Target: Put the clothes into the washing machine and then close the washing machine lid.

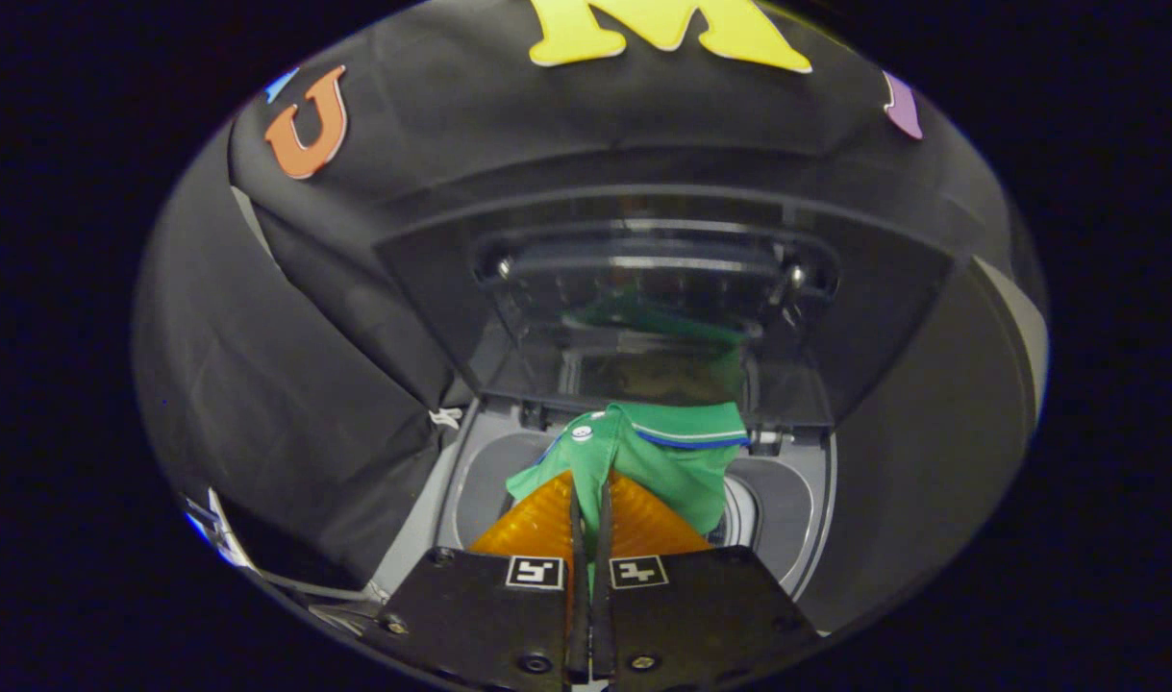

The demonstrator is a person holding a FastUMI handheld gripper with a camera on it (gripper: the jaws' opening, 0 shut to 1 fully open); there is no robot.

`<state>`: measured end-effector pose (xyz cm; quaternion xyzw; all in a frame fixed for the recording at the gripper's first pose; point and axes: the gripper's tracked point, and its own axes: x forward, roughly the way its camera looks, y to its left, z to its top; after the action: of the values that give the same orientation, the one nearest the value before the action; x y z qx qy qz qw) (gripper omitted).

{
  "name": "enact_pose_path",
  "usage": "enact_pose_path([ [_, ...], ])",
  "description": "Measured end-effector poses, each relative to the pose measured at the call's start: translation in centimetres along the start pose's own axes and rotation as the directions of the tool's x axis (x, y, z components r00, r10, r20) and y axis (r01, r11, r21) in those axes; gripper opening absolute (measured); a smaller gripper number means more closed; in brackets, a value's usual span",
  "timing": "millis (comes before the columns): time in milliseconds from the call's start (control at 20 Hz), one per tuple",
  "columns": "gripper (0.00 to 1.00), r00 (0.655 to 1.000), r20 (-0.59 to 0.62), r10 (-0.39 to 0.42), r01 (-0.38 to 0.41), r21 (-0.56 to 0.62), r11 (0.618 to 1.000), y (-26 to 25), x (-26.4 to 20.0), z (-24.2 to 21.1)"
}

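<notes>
You're working in dim light, black cloth swallowing most of it, pale glare streaks on the raised lid, green shirt reflected there, strong fisheye bending at edges, centre reasonably sharp.

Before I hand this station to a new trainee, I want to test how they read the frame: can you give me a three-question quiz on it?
1. True or false: the washing machine lid is raised.
2. What are the gripper fingers doing? A) spread wide over the machine, B) closed together on the green shirt, C) pressing on the lid.
3. Fill in: the shirt hangs over the machine's ____, not yet dropped in.

Key: 1 true, the lid stands upright behind the shirt. 2 B, the orange fingers pinch the cloth. 3 opening.
</notes>
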<state>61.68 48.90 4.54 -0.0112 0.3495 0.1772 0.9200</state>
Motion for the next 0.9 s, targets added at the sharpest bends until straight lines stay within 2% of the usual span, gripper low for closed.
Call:
enact_pose_path([
  [200, 0.05, 0.995, -0.083, -0.060, 0.061, 0.012, 0.998, -1.5, 2.2, -2.8],
  [350, 0.05, 0.989, -0.135, -0.067, 0.075, 0.058, 0.995, -2.1, 2.9, -4.4],
  [500, 0.11, 0.987, -0.145, -0.075, 0.087, 0.080, 0.993, -2.7, 3.0, -4.6],
  [750, 0.12, 0.988, -0.125, -0.090, 0.099, 0.071, 0.993, -3.4, 2.4, -4.8],
  [800, 0.22, 0.990, -0.109, -0.094, 0.101, 0.060, 0.993, -3.5, 2.2, -4.4],
  [900, 0.61, 0.990, -0.084, -0.110, 0.114, 0.038, 0.993, -3.9, 1.5, -4.3],
])
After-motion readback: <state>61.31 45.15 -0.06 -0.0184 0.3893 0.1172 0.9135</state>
